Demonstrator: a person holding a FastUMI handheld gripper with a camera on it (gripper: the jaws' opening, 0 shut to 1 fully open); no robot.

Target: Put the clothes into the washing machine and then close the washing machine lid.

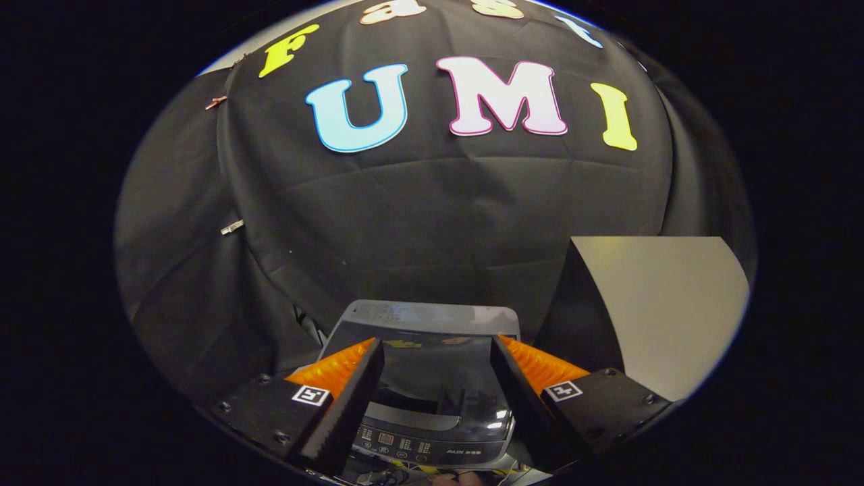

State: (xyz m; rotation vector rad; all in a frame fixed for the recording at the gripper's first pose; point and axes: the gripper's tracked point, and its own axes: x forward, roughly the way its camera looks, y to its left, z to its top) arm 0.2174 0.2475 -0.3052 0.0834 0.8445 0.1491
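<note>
A grey top-loading washing machine [426,317] stands below and just ahead of my fingers. Its dark glossy lid [435,381] lies flat and closed over the tub. The control panel [418,445] runs along the near edge, between my fingers. My gripper [437,347] hovers above the lid, open, with nothing between the orange-backed black fingers [337,368]. I see no clothes here.
A pale flat surface [668,304] with a dark side face rises to the right of the machine. Black cloth hangs as the wall behind and to the left. Cables and something yellow-black lie at the machine's near foot [418,469].
</note>
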